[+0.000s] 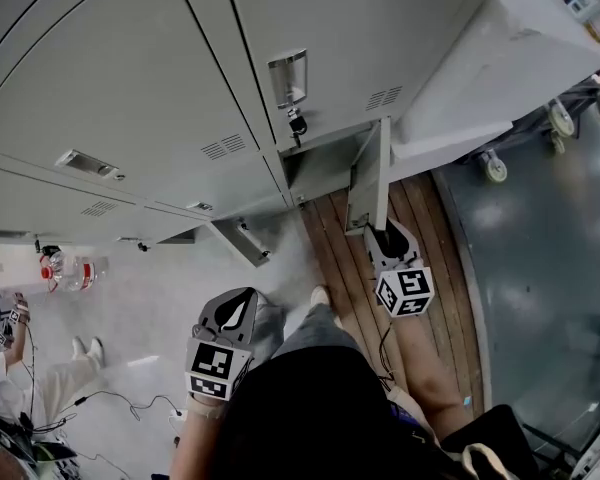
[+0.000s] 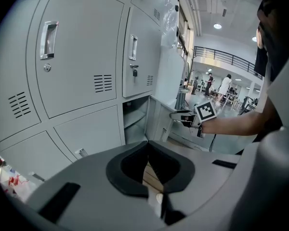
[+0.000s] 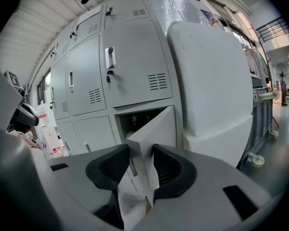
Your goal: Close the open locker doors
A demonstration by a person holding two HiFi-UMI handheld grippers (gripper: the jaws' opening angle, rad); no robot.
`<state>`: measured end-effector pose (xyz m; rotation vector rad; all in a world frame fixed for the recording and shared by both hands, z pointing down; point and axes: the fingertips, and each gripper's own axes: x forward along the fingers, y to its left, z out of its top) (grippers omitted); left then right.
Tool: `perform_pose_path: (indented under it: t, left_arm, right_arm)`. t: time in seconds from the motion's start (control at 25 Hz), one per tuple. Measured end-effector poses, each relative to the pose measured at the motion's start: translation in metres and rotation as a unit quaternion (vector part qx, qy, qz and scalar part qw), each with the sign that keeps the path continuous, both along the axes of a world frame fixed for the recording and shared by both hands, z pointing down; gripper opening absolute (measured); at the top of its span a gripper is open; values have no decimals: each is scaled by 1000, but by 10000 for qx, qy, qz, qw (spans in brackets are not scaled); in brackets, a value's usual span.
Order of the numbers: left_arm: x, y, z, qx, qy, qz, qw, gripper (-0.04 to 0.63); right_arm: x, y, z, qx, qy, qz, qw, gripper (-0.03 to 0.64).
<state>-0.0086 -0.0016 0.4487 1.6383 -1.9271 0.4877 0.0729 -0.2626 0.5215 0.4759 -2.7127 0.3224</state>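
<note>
A wall of grey lockers (image 1: 130, 78) faces me. One bottom-row door (image 1: 368, 183) stands open, edge toward me, and its dark compartment (image 1: 320, 163) shows items inside. My right gripper (image 1: 382, 238) is at that door's free edge. In the right gripper view the door (image 3: 159, 126) runs between the jaws with both pads against it, so the right gripper (image 3: 141, 148) is shut on it. My left gripper (image 1: 236, 313) hangs lower left, away from the lockers; in its own view the left gripper (image 2: 148, 146) is shut on nothing. A second door (image 1: 238, 241) stands open further left.
A white cabinet (image 3: 212, 81) abuts the lockers on the right, with a wheeled cart (image 1: 495, 166) beyond it. A wooden strip (image 1: 352, 268) covers the floor under the open door. Bottles (image 1: 70, 268), cables (image 1: 130, 403) and a seated person (image 1: 10, 388) are at the left.
</note>
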Motion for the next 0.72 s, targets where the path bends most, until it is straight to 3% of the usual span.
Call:
perform_pose_path:
  t: [0.72]
  left_arm:
    - [-40,53,8,-105,53,-944,9955,20]
  right_arm:
    - [-129,53,-4,153,-102,-1311,9912,193]
